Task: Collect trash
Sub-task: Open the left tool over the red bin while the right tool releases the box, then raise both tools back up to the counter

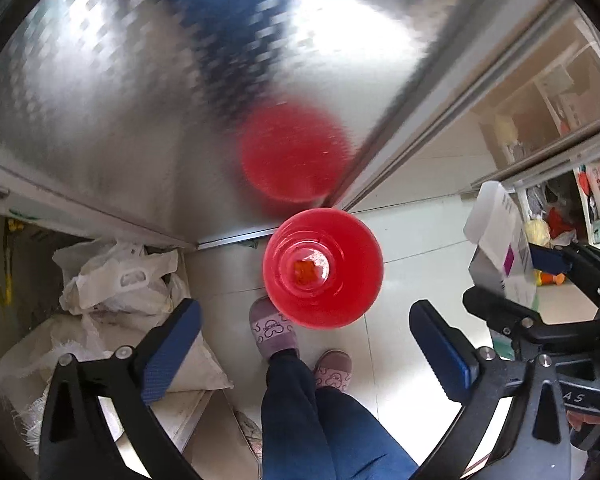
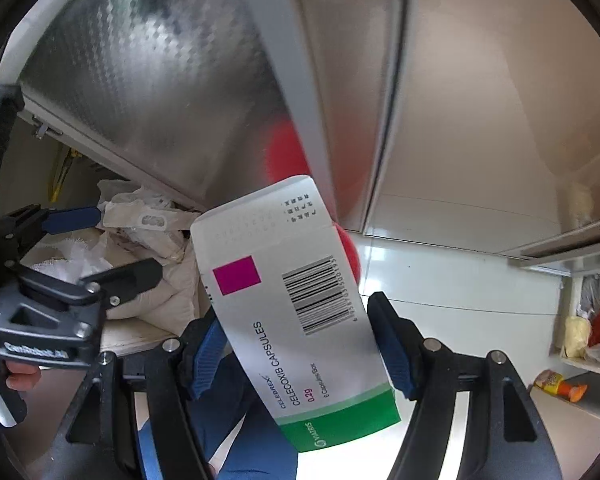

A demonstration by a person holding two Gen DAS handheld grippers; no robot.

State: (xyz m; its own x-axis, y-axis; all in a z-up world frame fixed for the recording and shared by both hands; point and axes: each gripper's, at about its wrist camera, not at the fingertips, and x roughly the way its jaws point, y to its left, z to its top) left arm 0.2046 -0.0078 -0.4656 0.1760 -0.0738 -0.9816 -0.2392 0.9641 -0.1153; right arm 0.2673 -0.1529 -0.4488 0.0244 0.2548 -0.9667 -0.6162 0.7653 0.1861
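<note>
A red plastic bin [image 1: 323,267] stands on the white tiled floor against a metal cabinet, seen from above, with a small orange scrap at its bottom. My left gripper [image 1: 305,350] is open and empty above and in front of the bin. My right gripper [image 2: 296,346] is shut on a white and green Celecoxib capsule box [image 2: 296,300], held upright. The box [image 1: 500,248] and the right gripper also show at the right of the left wrist view. A sliver of the red bin [image 2: 350,254] shows behind the box.
A shiny patterned cabinet door [image 1: 140,100] reflects the bin. White plastic bags and sacks [image 1: 120,280] lie in an open cabinet at the left. The person's slippered feet [image 1: 274,330] stand beside the bin. A shelf with clutter [image 2: 588,332] is at the right.
</note>
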